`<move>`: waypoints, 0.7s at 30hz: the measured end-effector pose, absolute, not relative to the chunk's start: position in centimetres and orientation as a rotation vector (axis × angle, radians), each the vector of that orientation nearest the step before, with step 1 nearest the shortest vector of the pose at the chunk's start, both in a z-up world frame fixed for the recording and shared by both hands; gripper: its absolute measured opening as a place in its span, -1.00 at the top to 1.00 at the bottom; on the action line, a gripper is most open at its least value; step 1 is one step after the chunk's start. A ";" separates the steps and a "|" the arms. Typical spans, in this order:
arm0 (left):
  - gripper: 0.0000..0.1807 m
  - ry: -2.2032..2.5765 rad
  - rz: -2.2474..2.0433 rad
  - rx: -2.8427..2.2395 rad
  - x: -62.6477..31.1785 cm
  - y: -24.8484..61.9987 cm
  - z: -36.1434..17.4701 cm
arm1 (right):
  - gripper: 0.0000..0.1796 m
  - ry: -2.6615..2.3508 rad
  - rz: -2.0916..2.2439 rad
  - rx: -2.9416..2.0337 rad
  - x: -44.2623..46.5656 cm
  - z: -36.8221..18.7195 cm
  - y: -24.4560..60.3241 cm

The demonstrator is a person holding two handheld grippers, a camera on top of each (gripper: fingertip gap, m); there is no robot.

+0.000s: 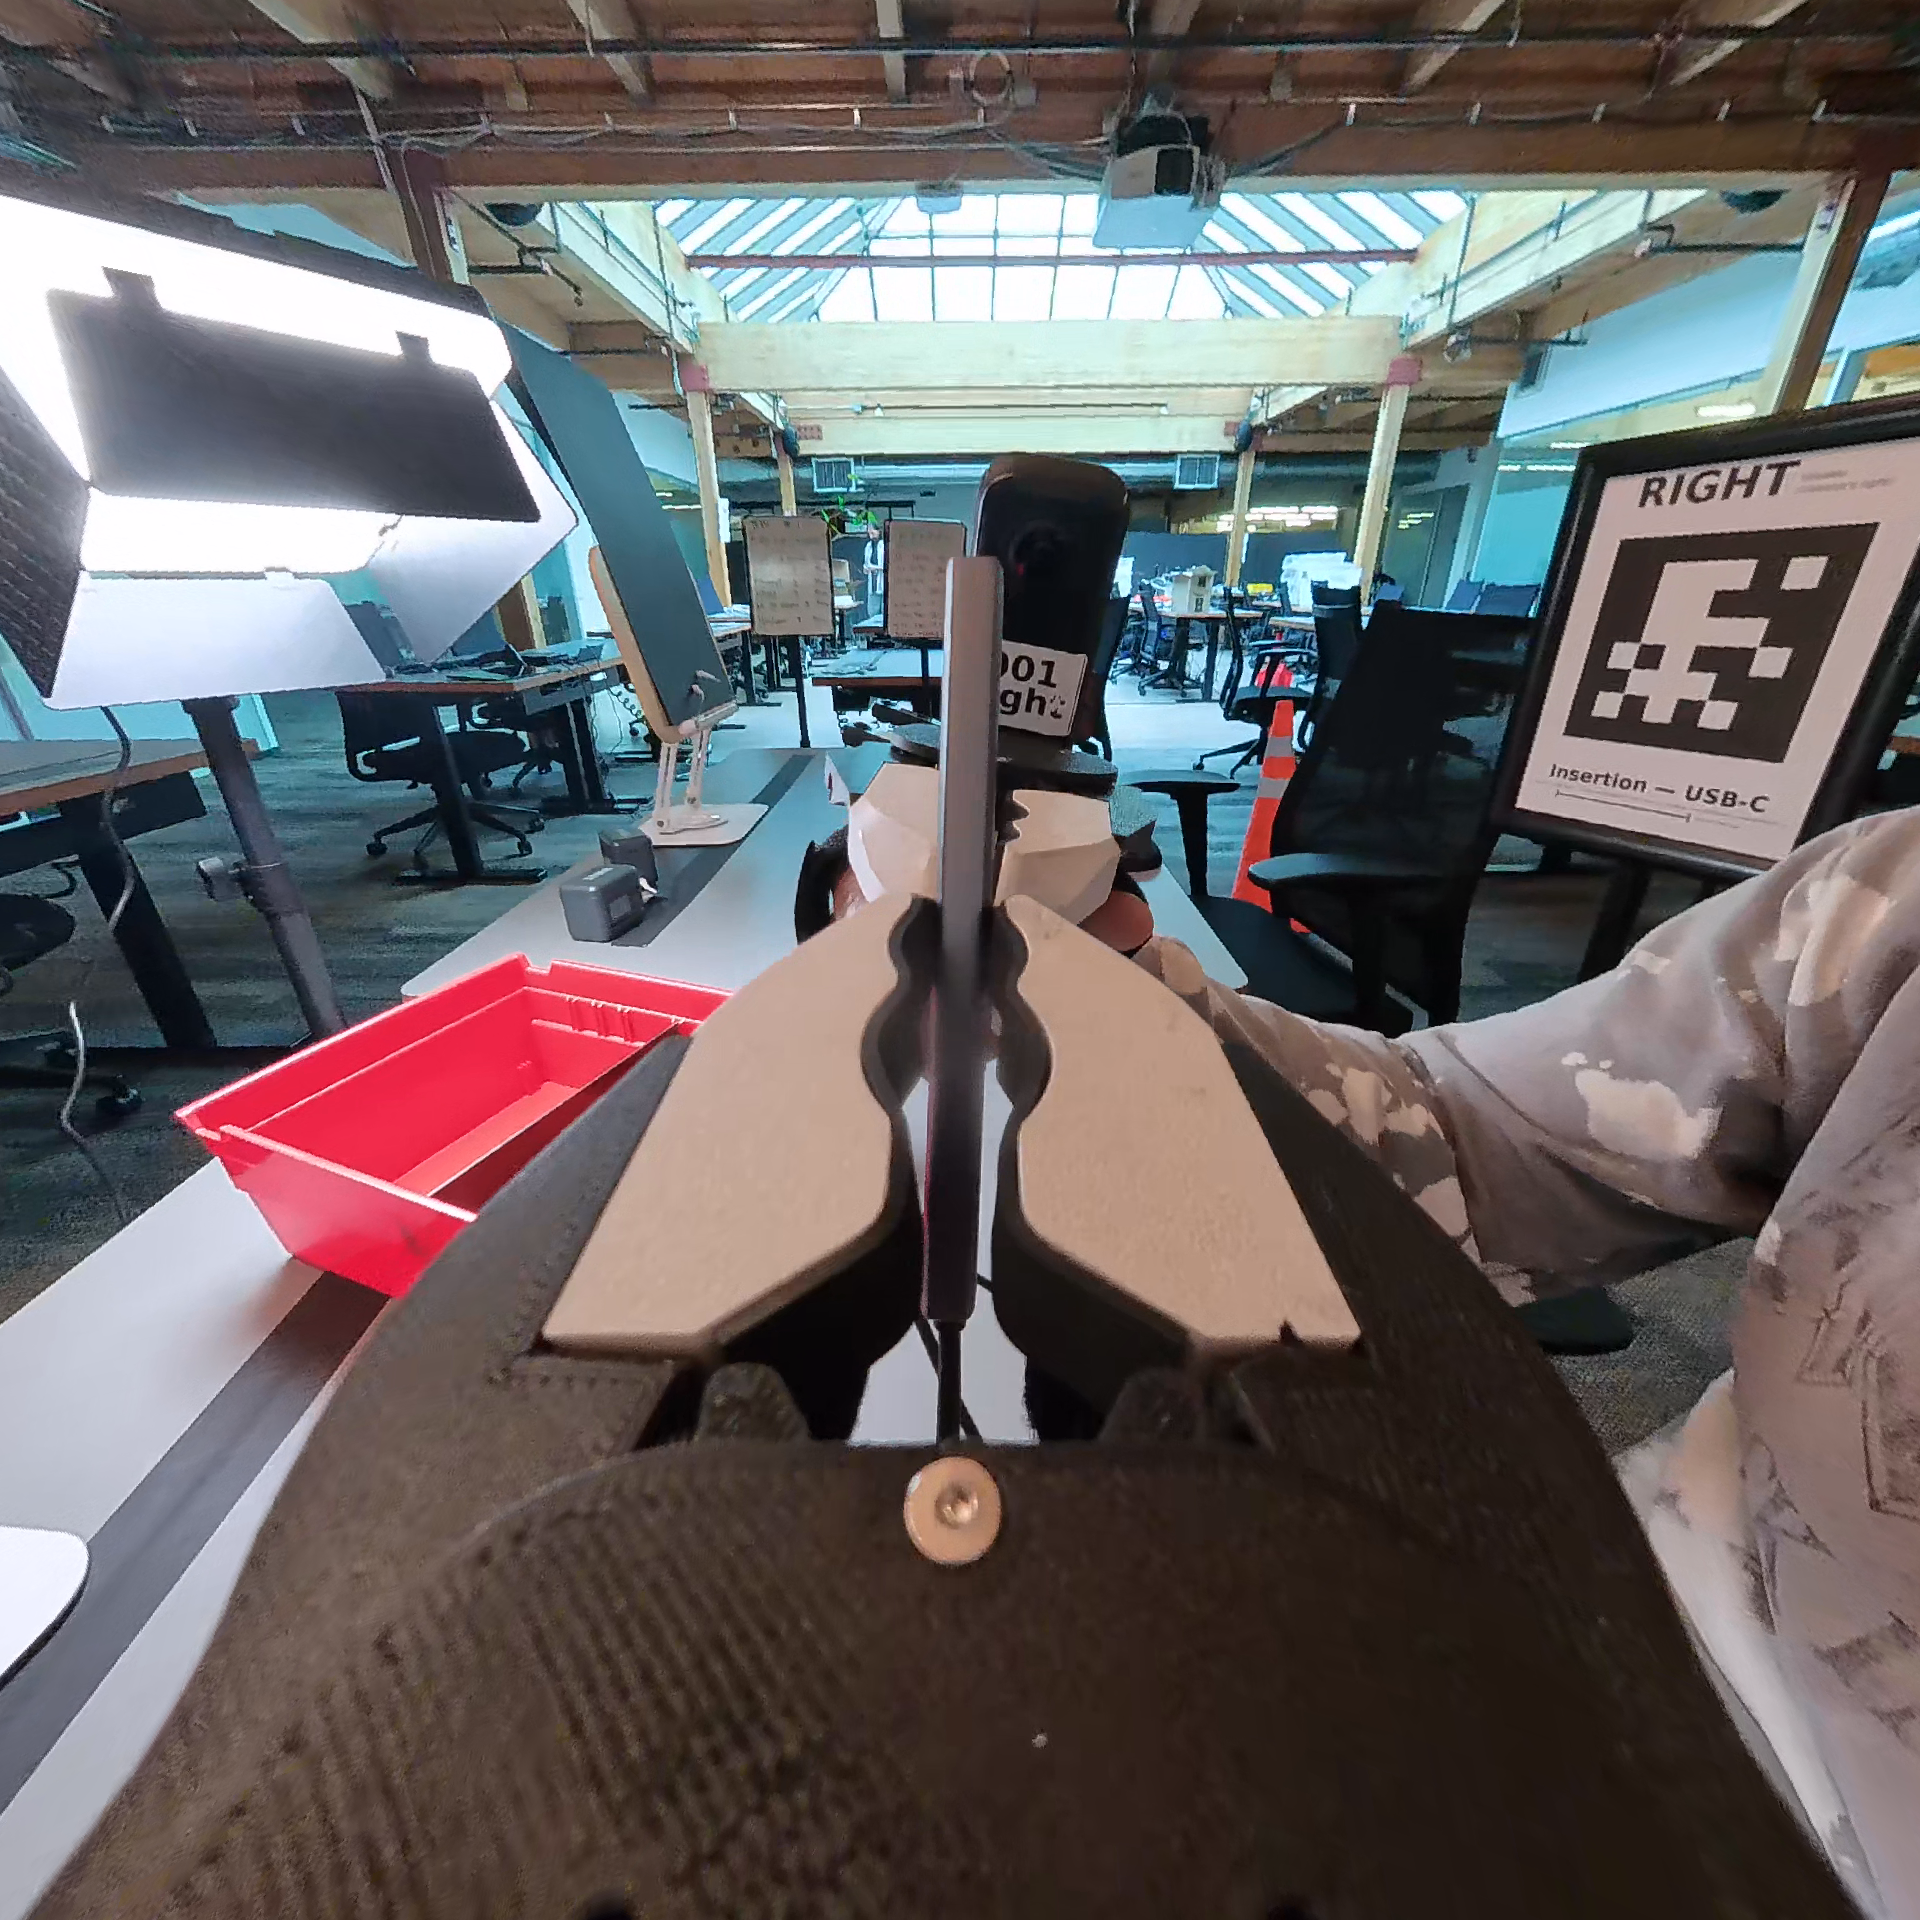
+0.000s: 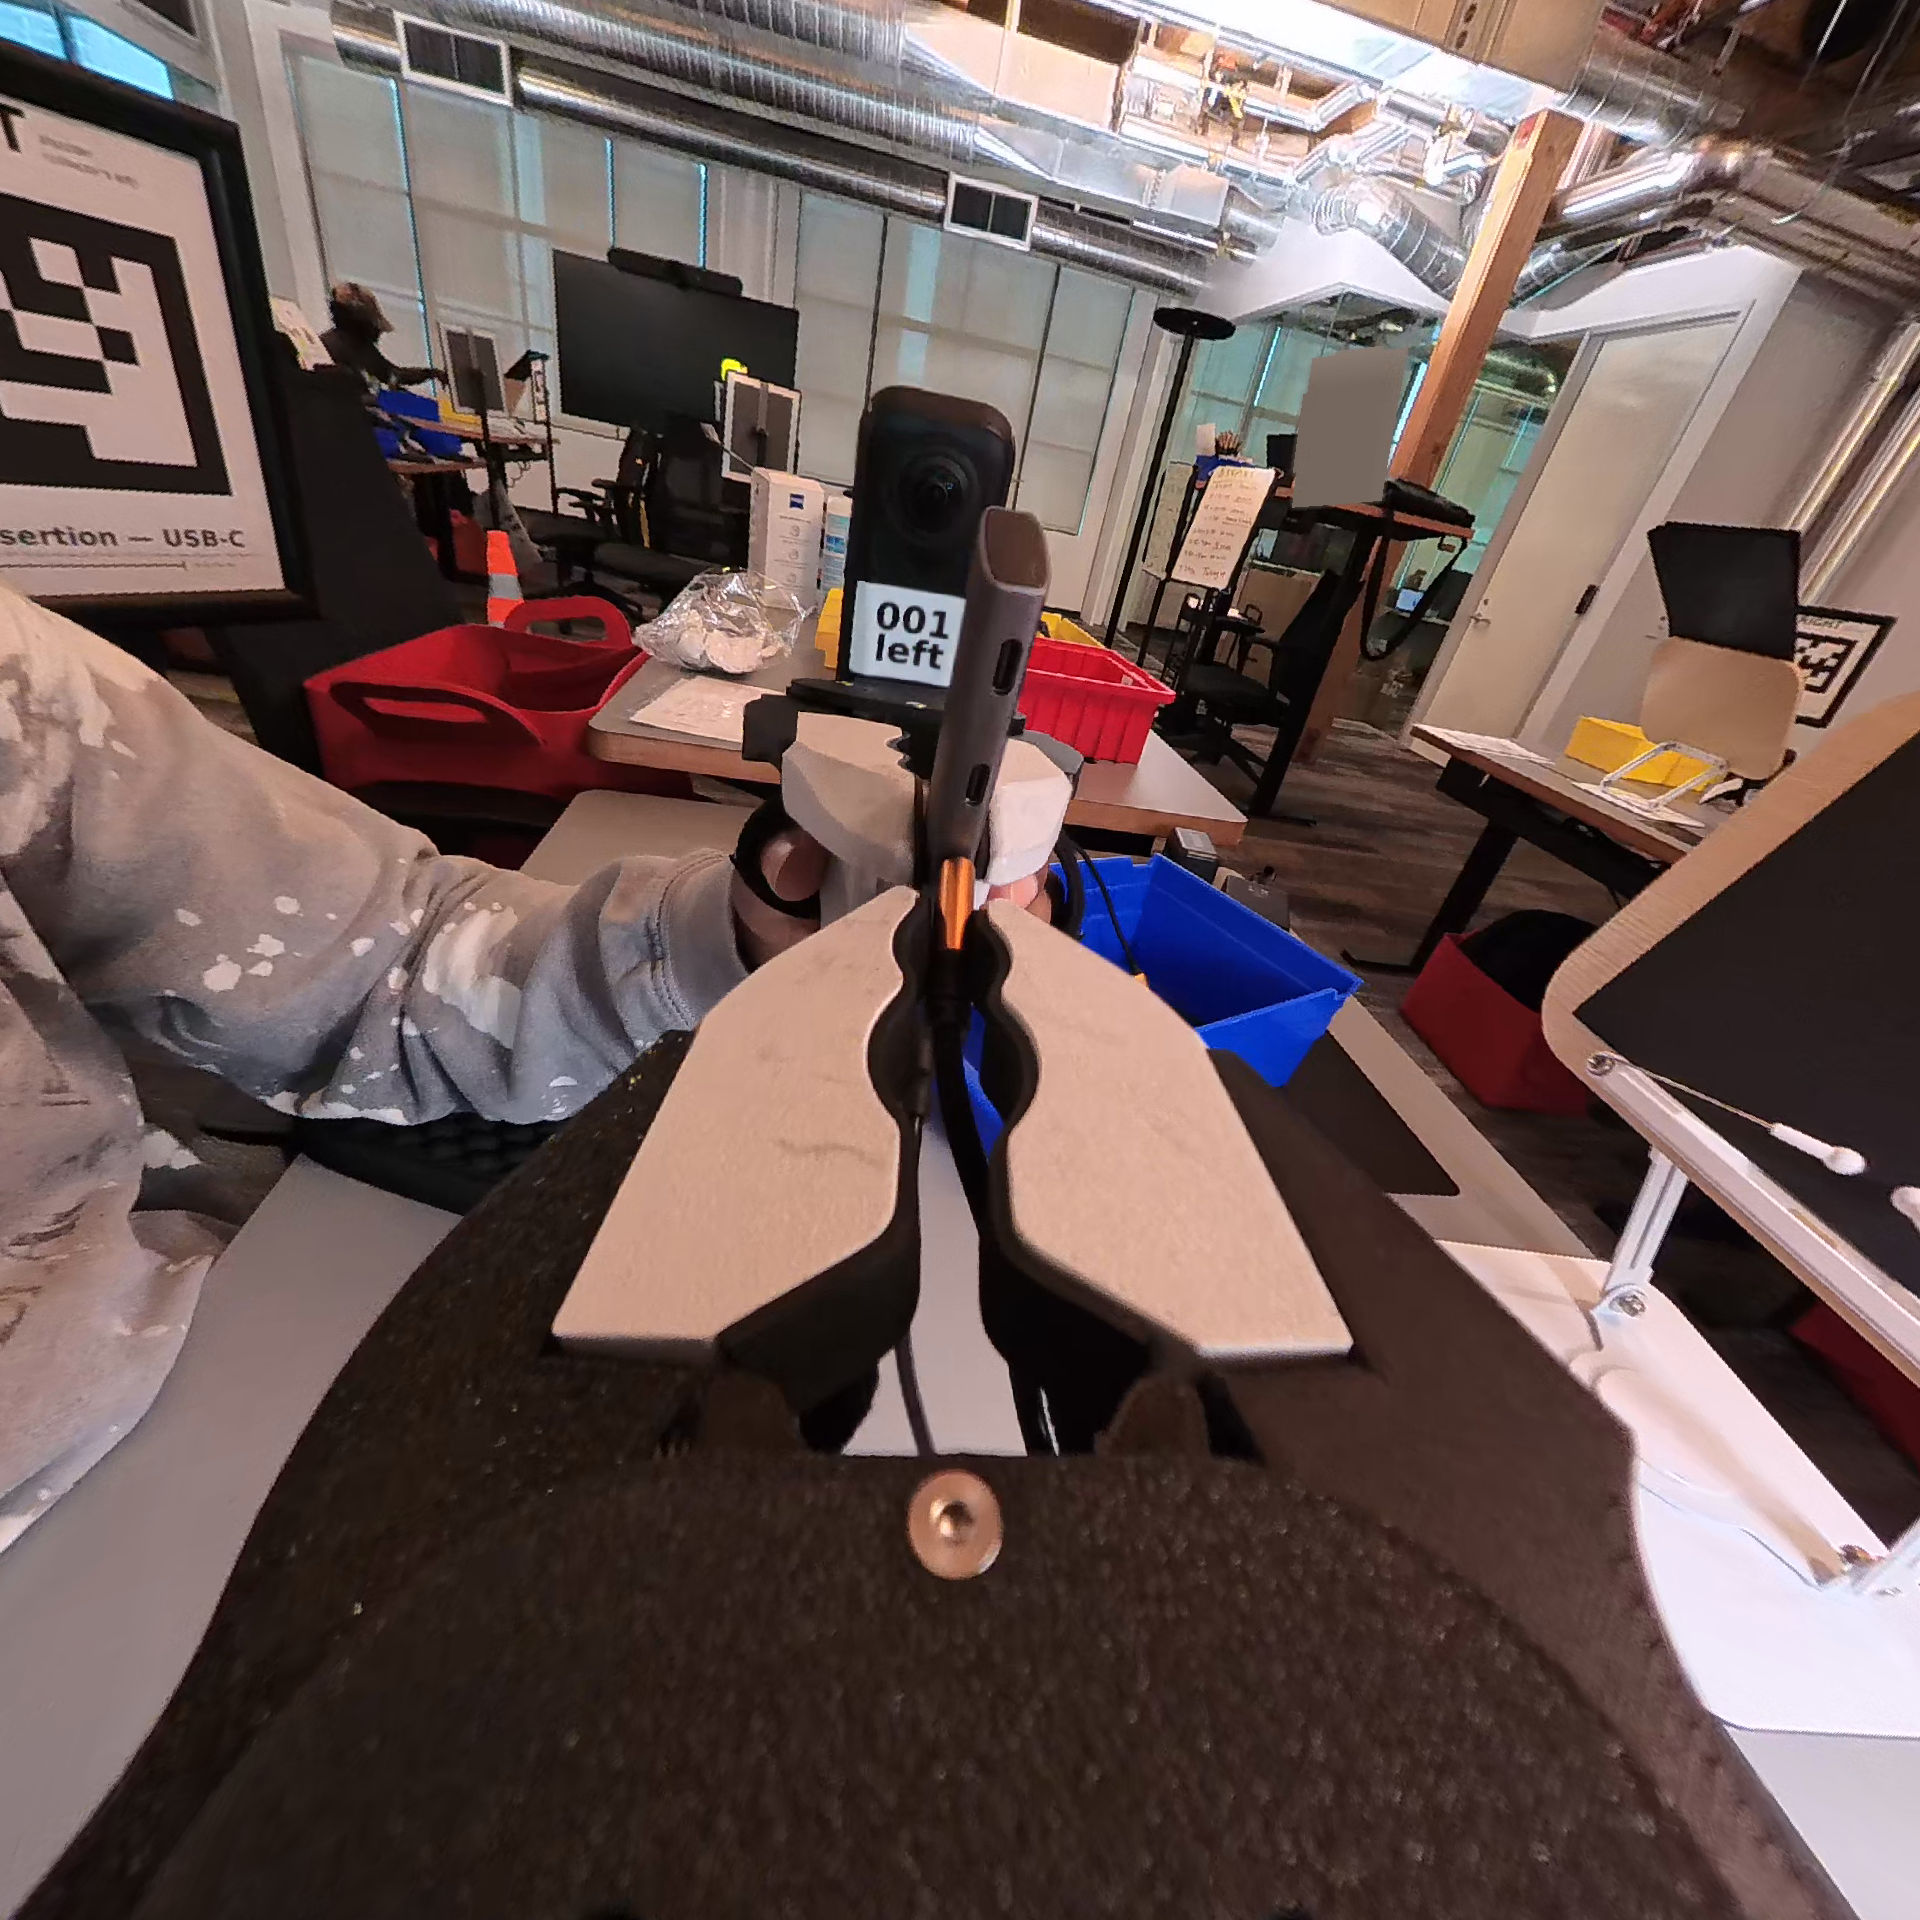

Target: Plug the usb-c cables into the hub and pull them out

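The hub [image 1: 961, 935] looks light, rigid and smooth, best pinched across its flat faces; the left gripper [image 1: 958, 940] has its jaws clenched on it at frame centre. The right gripper [image 2: 951, 935] grasps the orange-collared usb-c cable [image 2: 956, 894], a slim stiff plug on limp cord, at the grey hub's lower port.

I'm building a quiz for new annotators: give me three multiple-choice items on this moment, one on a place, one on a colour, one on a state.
1. Where is the red bin in the left wrist view?
A. left of the gripper
B. right of it
C. on a chair

2. Colour of the plug held at the hub?
A. green
B. orange
C. white

3. The left gripper is:
A. open, empty
B. shut on the hub
C. out of view

Answers: A, it sits on the table left of the fingers; B, orange sleeve shows; C is wrong, B: jaws clamp the hub.
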State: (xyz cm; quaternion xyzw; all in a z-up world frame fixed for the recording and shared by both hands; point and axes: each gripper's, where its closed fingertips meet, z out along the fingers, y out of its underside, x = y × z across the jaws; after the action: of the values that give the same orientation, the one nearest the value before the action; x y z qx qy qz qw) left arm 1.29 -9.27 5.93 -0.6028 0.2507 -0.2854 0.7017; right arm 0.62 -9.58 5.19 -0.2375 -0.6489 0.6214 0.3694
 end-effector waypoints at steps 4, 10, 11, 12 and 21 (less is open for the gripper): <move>0.89 0.401 -0.671 -1.170 -1.7 -10.3 8.9 | 0.92 -1.608 1.630 -0.590 2.0 5.9 -7.6; 0.88 0.373 -0.396 -1.229 -8.7 -14.4 11.3 | 0.93 -1.437 1.446 -0.725 4.0 7.8 -1.5; 0.88 0.355 -0.398 -1.246 -9.1 -14.4 11.2 | 0.93 -1.438 1.398 -0.754 3.5 7.7 -1.0; 0.89 0.350 -0.402 -1.269 -9.4 -14.2 11.0 | 0.93 -1.443 1.357 -0.774 3.1 7.6 -0.5; 0.89 0.314 -0.409 -1.312 -11.1 -13.9 10.0 | 0.93 -1.479 0.918 -0.922 -1.1 10.5 7.8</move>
State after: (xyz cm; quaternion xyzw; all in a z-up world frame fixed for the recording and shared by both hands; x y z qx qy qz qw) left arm -11.09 -13.89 9.98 -0.6032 0.1444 -0.1880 0.7615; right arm -1.07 7.83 10.47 -0.3899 -0.6255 0.3883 0.5532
